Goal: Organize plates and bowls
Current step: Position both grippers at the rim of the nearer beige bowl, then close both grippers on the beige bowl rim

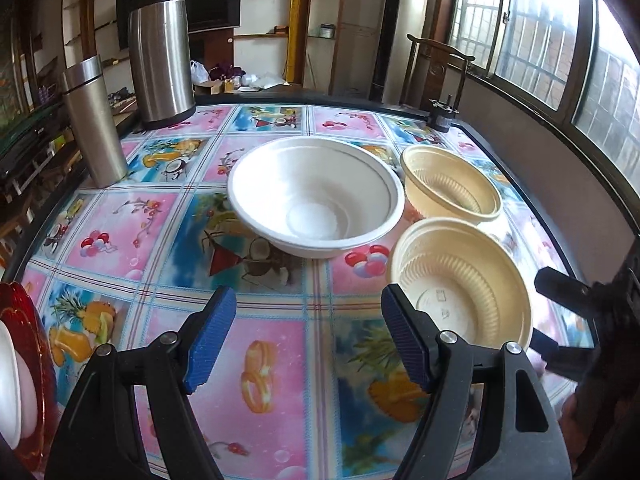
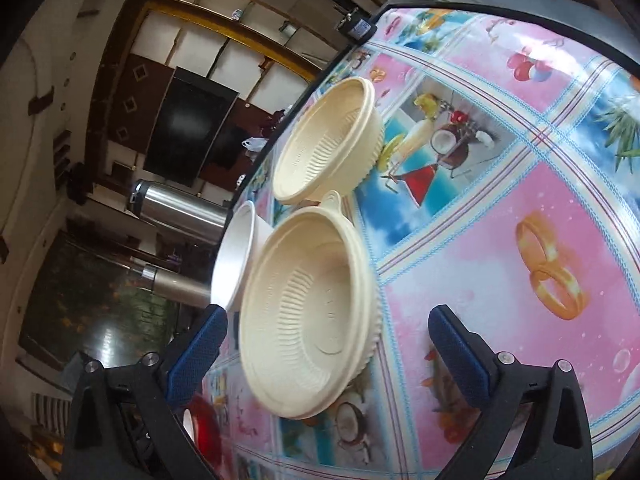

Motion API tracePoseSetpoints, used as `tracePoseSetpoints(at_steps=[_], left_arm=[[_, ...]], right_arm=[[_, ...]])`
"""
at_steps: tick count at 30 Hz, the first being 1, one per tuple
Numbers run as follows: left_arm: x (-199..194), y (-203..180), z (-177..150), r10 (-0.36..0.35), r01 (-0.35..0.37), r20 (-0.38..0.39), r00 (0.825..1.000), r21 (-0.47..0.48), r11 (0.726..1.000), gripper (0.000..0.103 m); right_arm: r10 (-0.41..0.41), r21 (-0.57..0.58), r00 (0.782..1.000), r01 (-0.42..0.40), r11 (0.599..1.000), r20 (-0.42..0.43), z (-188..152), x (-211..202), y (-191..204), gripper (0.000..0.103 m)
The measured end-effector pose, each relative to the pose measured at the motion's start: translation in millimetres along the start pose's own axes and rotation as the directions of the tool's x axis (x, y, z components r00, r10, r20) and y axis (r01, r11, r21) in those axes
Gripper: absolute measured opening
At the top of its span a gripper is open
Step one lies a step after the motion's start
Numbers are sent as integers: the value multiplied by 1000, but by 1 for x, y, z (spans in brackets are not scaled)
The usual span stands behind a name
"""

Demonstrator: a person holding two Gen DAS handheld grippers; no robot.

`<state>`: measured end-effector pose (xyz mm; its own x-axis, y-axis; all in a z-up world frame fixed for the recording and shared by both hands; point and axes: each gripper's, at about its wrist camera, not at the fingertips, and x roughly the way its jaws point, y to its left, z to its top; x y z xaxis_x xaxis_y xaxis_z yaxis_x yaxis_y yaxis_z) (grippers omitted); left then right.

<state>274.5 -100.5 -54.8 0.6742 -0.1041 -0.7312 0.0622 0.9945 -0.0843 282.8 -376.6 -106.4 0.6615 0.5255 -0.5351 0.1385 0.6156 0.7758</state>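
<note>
Bowls sit apart on the patterned table (image 1: pixel 276 364), the big white bowl (image 1: pixel 316 196) beside two cream bowls (image 1: pixel 460 280), so both tongs, the left gripper (image 1: pixel 308 340) and right gripper (image 2: pixel 328 356), hang wide open and empty, probably ready for nesting them.

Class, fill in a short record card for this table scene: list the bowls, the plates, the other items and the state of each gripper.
surface: table with a glossy pink-and-blue picture cloth
large bowl: white foam bowl, upright, empty
small bowls: two cream ribbed plastic bowls, near one and far one, standing apart
plates: red glass plate with a white dish on it, at the left edge
other items: tall steel flask; slim steel tumbler
left gripper: open, holding nothing
right gripper: open, jaws either side of the near cream bowl
</note>
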Motion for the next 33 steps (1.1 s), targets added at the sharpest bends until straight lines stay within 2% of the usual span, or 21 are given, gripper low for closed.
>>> tracePoseSetpoints(at_steps=[3, 6, 11, 13, 16, 20, 22, 25, 27, 29, 31, 33], left_arm=[[2, -8, 3, 2, -2, -12, 1000, -18, 1000, 75], [5, -17, 6, -14, 13, -37, 999, -29, 1000, 75], [9, -24, 5, -39, 38, -63, 997, -17, 999, 75], [13, -22, 4, -73, 71, -90, 993, -22, 997, 75], [19, -16, 2, -110, 107, -111, 988, -33, 994, 75], [25, -7, -1, -128, 122, -133, 983, -54, 991, 75], [25, -1, -1, -165, 154, -137, 977, -86, 984, 71], [23, 1, 0, -195, 182, -138, 971, -106, 978, 71], [28, -1, 0, -231, 215, -172, 957, -109, 971, 71], [34, 0, -3, -284, 259, -212, 935, -140, 956, 71], [39, 1, -5, -329, 292, -239, 914, -175, 940, 71], [41, 2, -5, -354, 309, -253, 900, -200, 930, 71]], right_arm=[[4, -14, 998, -3, 1000, 61, 0, -13, 6, 97], [22, -23, 998, -20, 1000, 64, -1, -17, 11, 91], [-26, -47, 999, 28, 998, 28, -2, -8, 16, 64], [-47, -52, 999, 48, 997, 15, -2, -3, 16, 62], [-85, -50, 996, 85, 995, -1, -3, 5, 14, 43], [-119, -52, 993, 119, 992, 10, -5, 7, 13, 33], [-131, -49, 991, 132, 990, 11, -7, 9, 12, 32], [-143, -57, 990, 144, 988, 19, -8, 10, 13, 32], [-149, -62, 989, 150, 987, 27, -9, 9, 15, 32], [-150, -68, 988, 152, 986, 27, -10, 10, 16, 26], [-147, -65, 989, 148, 987, 20, -10, 12, 17, 25], [-136, -56, 991, 137, 989, 13, -10, 13, 15, 24]])
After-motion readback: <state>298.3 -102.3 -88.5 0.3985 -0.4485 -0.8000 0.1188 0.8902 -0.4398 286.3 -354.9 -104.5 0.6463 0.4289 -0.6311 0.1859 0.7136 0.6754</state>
